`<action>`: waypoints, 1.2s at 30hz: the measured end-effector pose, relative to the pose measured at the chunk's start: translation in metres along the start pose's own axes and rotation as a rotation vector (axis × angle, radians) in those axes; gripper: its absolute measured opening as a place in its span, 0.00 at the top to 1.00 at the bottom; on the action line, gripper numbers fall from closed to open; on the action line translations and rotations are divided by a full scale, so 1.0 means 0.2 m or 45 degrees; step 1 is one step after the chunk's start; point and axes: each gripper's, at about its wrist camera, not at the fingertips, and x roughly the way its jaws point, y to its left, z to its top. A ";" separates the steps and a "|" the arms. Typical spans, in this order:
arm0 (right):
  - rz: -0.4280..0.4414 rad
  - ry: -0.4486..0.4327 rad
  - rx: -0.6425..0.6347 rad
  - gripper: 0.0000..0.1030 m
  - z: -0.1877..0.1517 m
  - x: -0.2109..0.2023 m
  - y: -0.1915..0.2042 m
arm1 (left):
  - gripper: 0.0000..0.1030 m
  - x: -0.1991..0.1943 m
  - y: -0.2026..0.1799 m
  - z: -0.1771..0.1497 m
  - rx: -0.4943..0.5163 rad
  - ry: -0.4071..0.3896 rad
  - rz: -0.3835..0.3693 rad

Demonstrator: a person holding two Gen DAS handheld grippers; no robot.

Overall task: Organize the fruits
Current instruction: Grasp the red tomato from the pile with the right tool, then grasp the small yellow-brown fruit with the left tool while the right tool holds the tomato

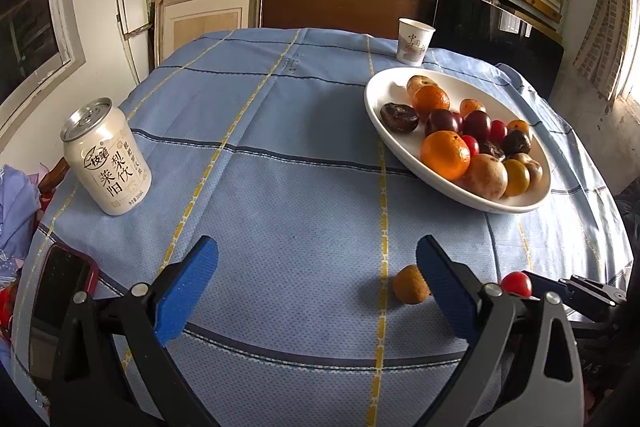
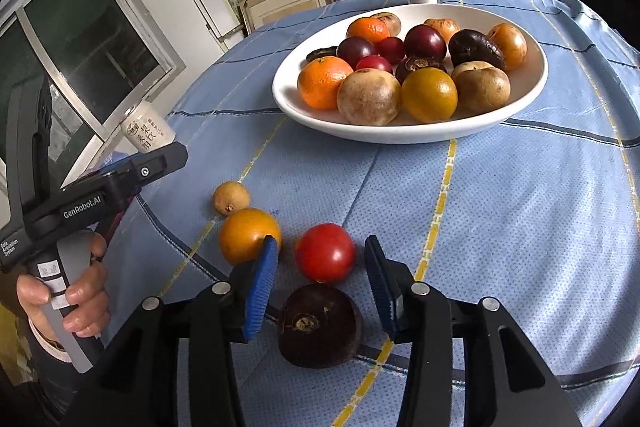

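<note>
A white plate holds several oranges, dark plums and brown fruits, and it also shows at the right in the left wrist view. In front of it on the blue cloth lie a red tomato, a dark round fruit, an orange fruit and a small tan fruit. My right gripper is open astride the tomato, with a gap at each pad. My left gripper is open over bare cloth, left of the tan fruit and the tomato.
A drink can stands at the table's left. A paper cup sits behind the plate. A phone in a red case lies at the near left edge. A hand grips the left gripper's handle. Shelves of boxes fill the background.
</note>
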 end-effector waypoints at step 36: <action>-0.037 -0.092 0.098 0.71 0.03 -0.11 -0.09 | 0.39 0.12 -0.21 -0.09 0.208 0.149 -0.216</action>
